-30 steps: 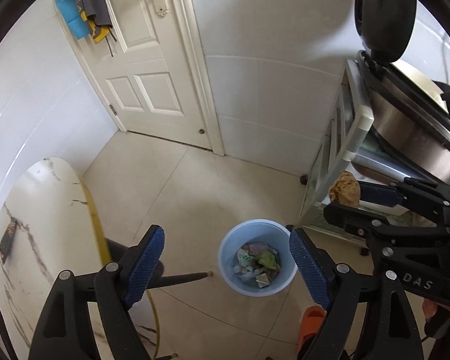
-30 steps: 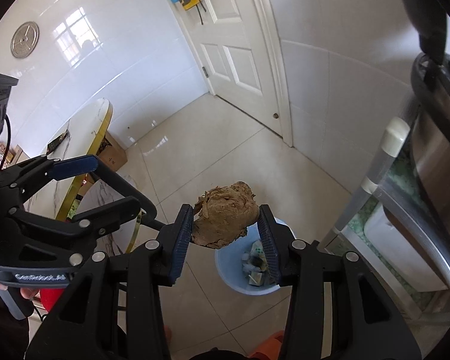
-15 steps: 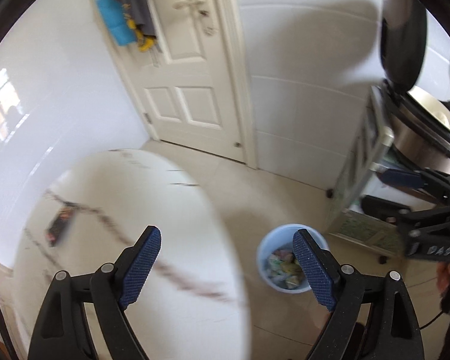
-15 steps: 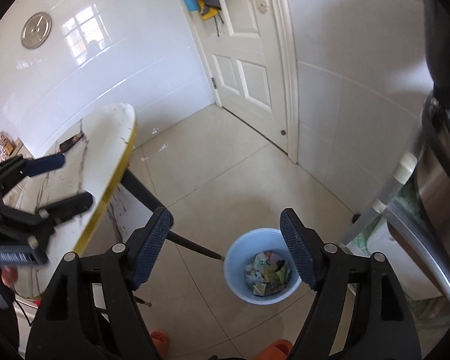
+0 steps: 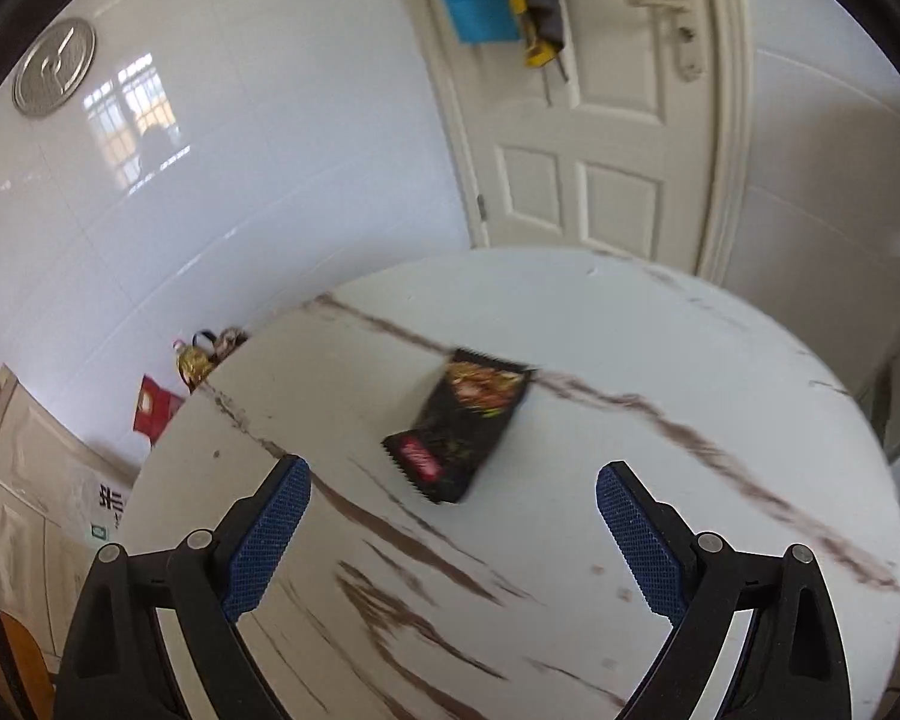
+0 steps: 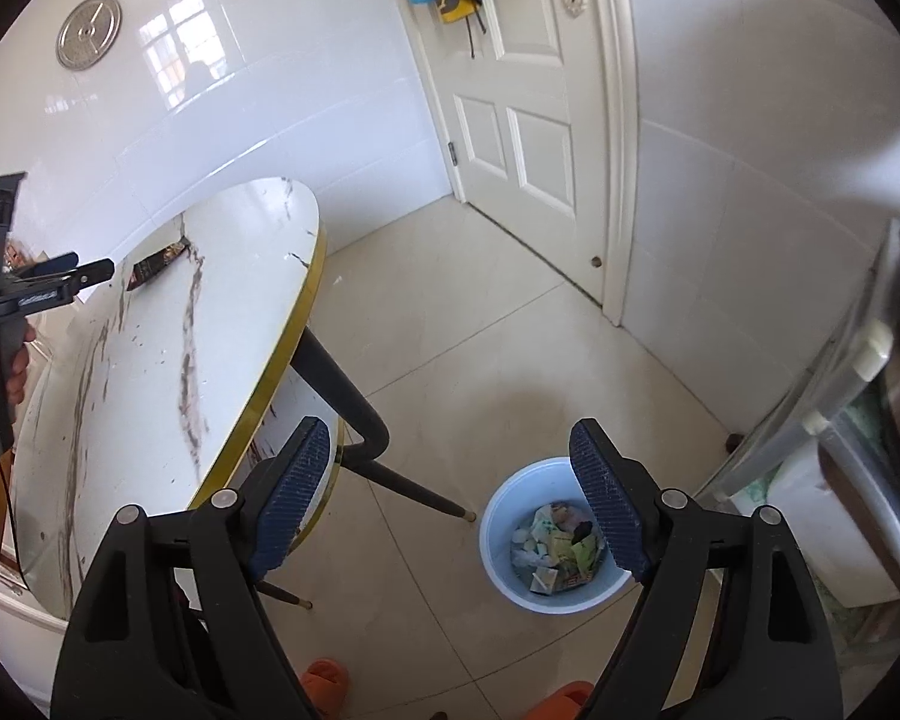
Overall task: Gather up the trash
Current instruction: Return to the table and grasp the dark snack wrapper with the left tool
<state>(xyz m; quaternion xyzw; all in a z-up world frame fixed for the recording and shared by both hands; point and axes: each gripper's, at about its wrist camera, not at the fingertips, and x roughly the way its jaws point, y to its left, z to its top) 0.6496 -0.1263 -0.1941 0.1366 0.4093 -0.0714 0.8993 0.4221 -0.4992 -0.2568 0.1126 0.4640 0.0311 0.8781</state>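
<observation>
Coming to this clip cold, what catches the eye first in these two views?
A black snack packet lies alone on the white marbled table, just ahead of the open left claw. In the right wrist view, a blue bin of wrappers stands on the tiled floor beside the table leg, below the open, empty right claw.

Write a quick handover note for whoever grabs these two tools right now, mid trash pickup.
Left tool: open, empty, above the marble table, pointed at the black snack packet lying flat on it.
Right tool: open, empty, above the floor near the blue bin.
Done: the bin already holds a pile of wrappers and scraps.
Left: the snack packet is the only trash I can see on the table; grip it with the left tool, carry it to the bin beside the table leg, and drop it in.
</observation>
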